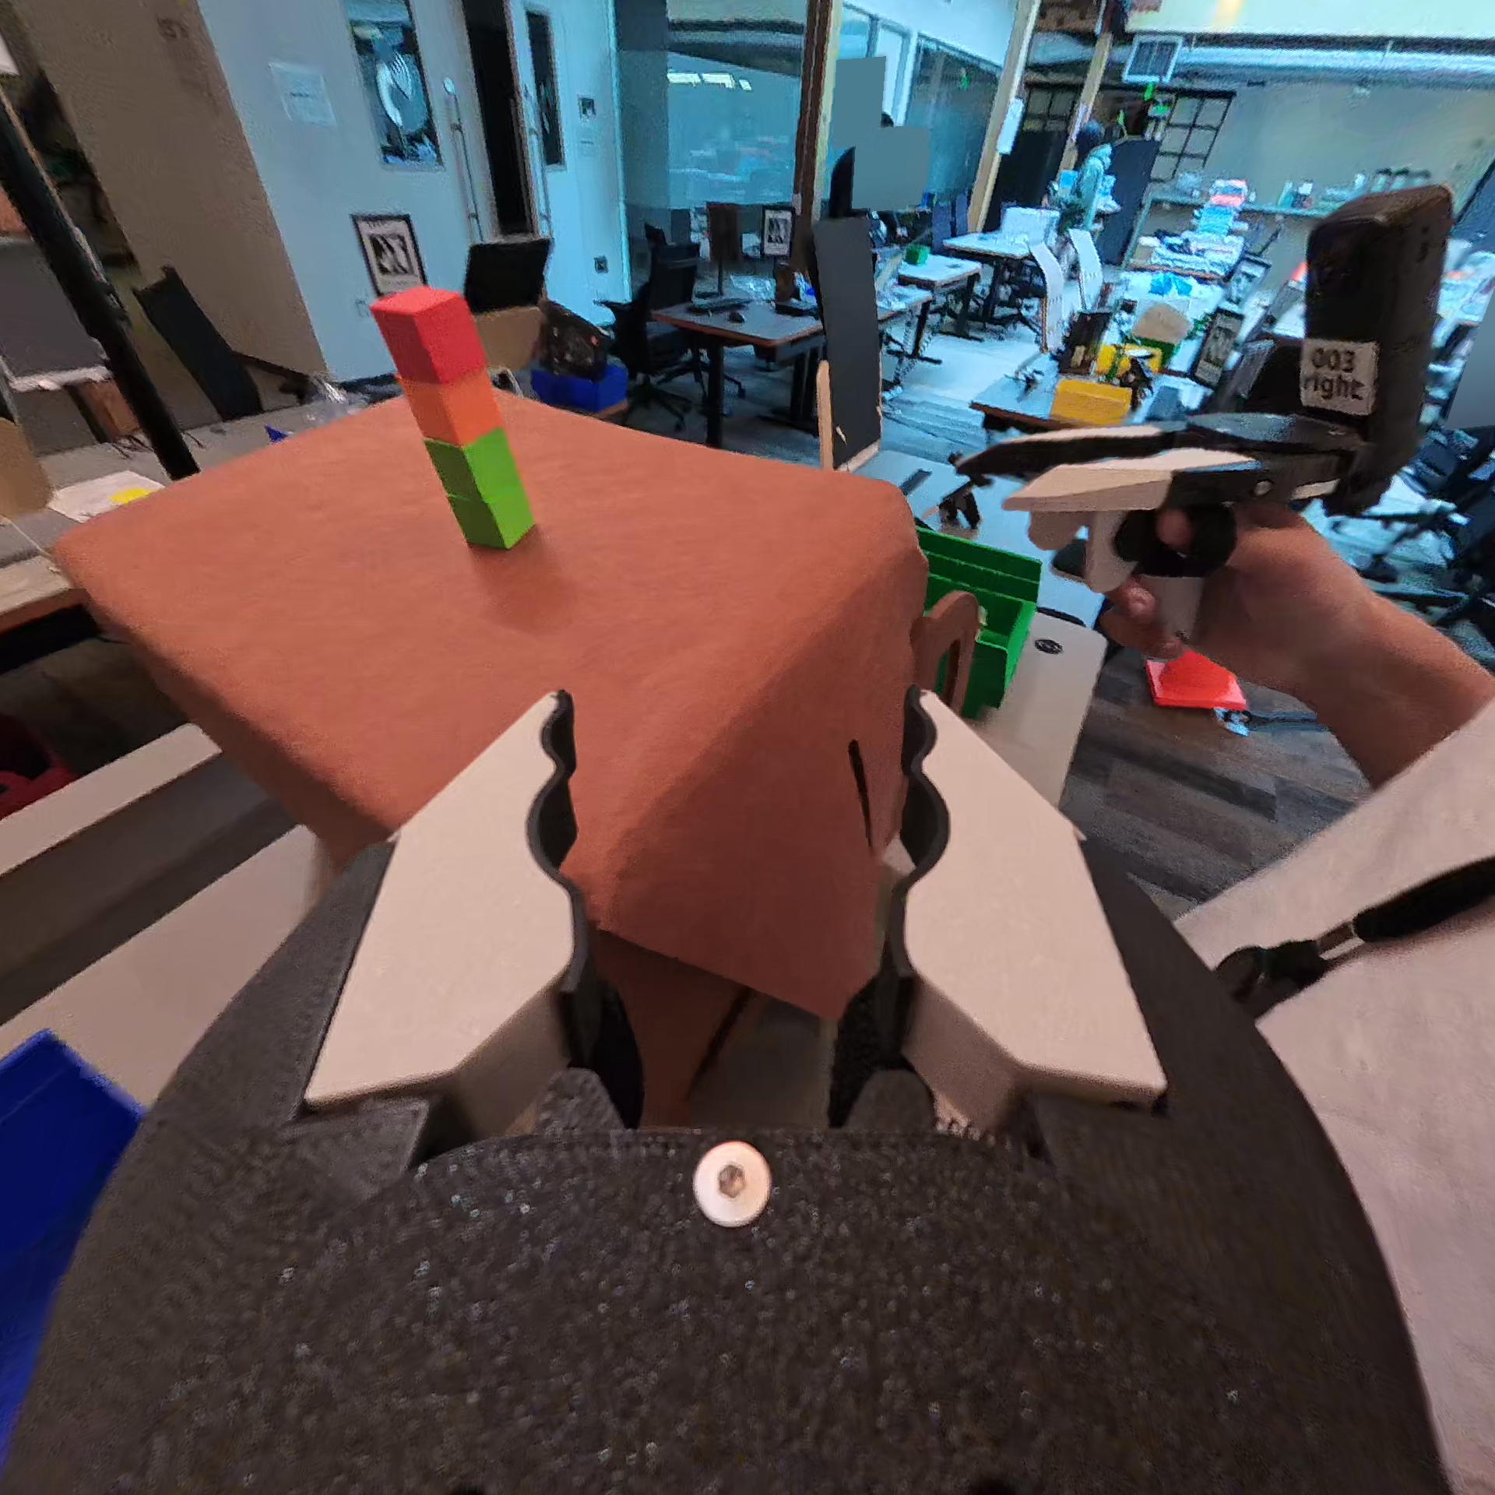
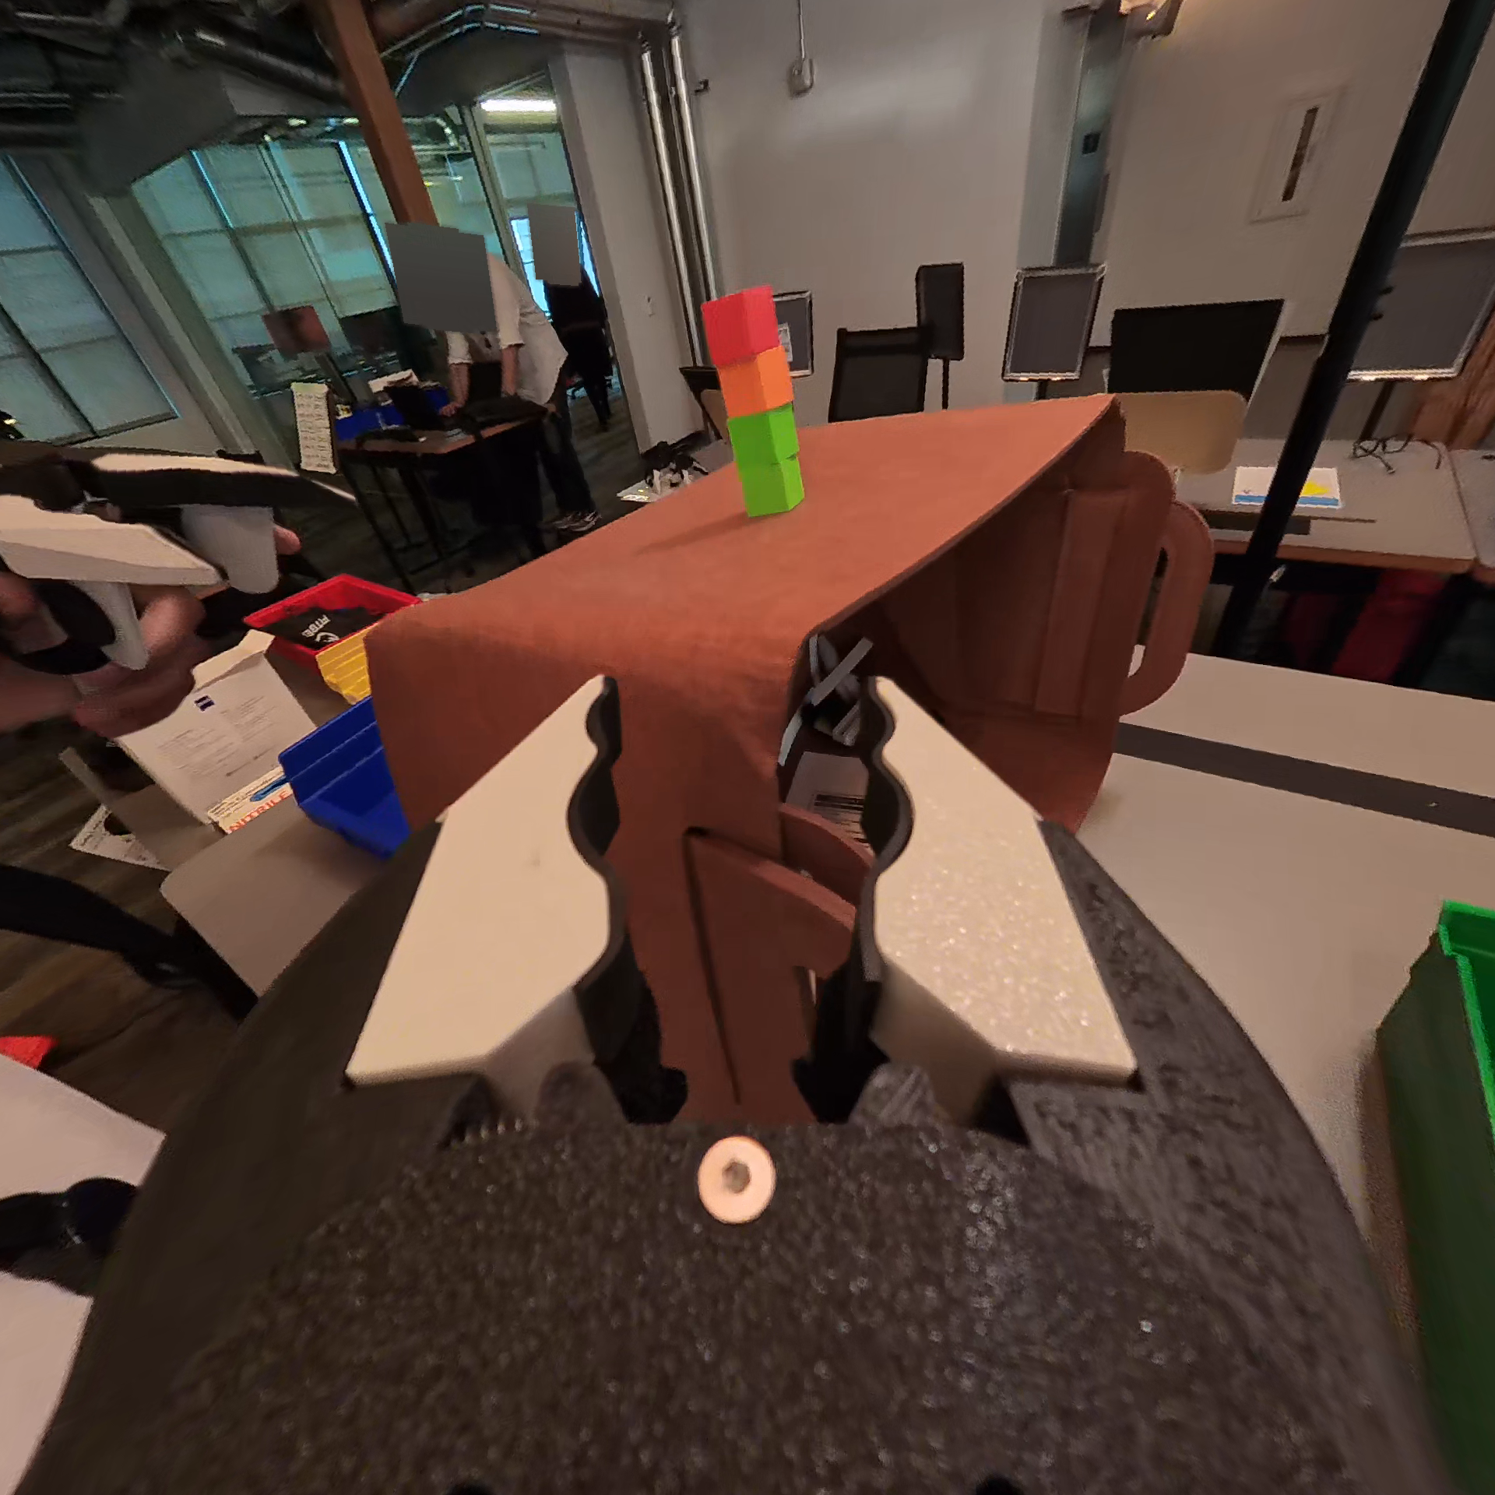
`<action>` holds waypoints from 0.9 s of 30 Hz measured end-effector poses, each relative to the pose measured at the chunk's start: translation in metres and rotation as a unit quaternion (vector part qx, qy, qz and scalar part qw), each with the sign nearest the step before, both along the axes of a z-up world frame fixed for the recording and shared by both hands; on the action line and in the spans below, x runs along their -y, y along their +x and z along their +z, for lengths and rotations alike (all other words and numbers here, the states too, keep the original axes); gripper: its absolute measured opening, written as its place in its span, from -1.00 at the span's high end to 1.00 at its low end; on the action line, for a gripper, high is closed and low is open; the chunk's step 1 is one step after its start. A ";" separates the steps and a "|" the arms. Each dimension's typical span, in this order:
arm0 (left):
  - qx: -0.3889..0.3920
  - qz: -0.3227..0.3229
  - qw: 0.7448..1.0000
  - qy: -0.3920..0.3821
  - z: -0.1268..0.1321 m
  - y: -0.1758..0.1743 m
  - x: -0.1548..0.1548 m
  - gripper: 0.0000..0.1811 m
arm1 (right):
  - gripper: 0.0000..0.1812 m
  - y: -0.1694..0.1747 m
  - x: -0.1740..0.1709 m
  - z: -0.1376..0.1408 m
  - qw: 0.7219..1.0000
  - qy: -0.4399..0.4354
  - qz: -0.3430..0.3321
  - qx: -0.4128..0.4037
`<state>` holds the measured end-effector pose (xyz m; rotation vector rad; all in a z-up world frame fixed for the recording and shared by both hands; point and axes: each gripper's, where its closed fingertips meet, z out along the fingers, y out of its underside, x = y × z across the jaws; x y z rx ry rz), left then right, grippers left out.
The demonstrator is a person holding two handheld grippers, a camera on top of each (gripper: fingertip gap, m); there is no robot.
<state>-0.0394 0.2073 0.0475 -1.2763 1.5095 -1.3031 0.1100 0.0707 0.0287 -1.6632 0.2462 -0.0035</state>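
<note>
On top of a brown felt-covered box (image 2: 688,599) stands a four-cube tower (image 2: 759,402): light, probably quick to topple, best held low by the sides. Both the left hand-held gripper (image 1: 738,712) and the right hand-held gripper (image 2: 743,697) gape empty, well short of it. Pale desk (image 2: 1262,882); busy office beyond.

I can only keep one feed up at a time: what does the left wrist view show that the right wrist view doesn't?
Only the left wrist view: the right claw seen from outside, held in a hand, and an orange cone on the floor.

Only the right wrist view: the brown felt cover's open side with folded flaps inside, a handle-shaped tab, red, yellow and blue bins, and two people behind.

Both: the tower of blocks standing on the cover, red over orange over two green, with both claws open and apart from it.
</note>
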 end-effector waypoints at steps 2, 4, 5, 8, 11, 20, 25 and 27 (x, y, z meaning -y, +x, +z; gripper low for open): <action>-0.032 -0.021 0.999 -0.011 -0.008 0.001 0.009 0.09 | 0.36 -0.004 0.000 -0.002 1.000 0.003 0.003 -0.001; -0.044 -0.023 0.999 -0.008 -0.012 0.003 0.010 0.09 | 0.35 -0.006 0.001 -0.004 1.000 -0.003 0.008 -0.006; -0.042 -0.020 0.999 -0.006 -0.013 0.004 0.010 0.10 | 0.35 -0.006 0.001 -0.005 1.000 -0.003 0.008 -0.008; -0.043 0.003 0.999 -0.030 -0.012 0.006 0.004 0.10 | 0.36 -0.007 0.003 -0.008 1.000 -0.012 0.011 -0.012; -0.052 0.032 0.996 -0.064 -0.015 0.007 -0.008 0.15 | 0.36 -0.006 0.003 -0.013 1.000 -0.017 0.010 -0.016; -0.028 0.068 0.995 -0.067 -0.009 0.000 -0.016 0.21 | 0.36 0.003 -0.007 0.003 1.000 -0.004 0.031 -0.002; -0.024 0.087 0.994 -0.066 -0.008 -0.009 -0.020 0.21 | 0.35 0.011 -0.017 0.011 0.998 0.003 0.055 0.022; -0.029 0.093 0.993 -0.063 -0.011 -0.014 -0.020 0.22 | 0.34 0.014 -0.022 0.013 0.997 0.001 0.070 0.027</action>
